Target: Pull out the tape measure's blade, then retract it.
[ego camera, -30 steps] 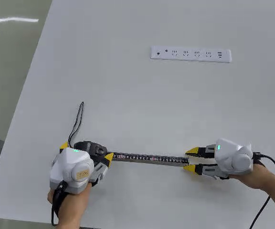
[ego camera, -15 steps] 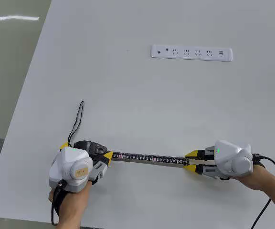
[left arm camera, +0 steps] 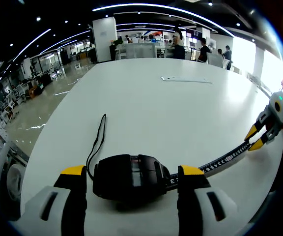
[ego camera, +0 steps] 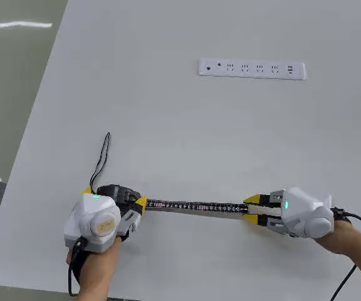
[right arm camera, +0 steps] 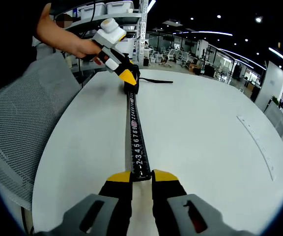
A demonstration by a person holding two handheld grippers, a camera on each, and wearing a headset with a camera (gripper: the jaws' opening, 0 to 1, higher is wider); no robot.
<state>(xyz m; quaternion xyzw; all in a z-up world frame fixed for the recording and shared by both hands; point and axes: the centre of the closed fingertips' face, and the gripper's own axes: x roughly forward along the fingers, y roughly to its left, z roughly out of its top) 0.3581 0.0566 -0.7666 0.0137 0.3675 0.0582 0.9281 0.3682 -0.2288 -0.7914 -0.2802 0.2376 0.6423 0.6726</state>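
The left gripper [ego camera: 113,197] was clamped around the black tape measure [left arm camera: 127,179] at the near left of the table [ego camera: 168,125]. The right gripper [right arm camera: 141,176], near right, was pinched on the tip of the blade [right arm camera: 134,132], which lay stretched flat between the 2. The pull-out looked largely done, and retraction remained.

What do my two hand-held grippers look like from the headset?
Both are rounded white housings with a green light and grey jaws tipped yellow. The left hand-held gripper has a round tan label; the right hand-held gripper trails a black cable.
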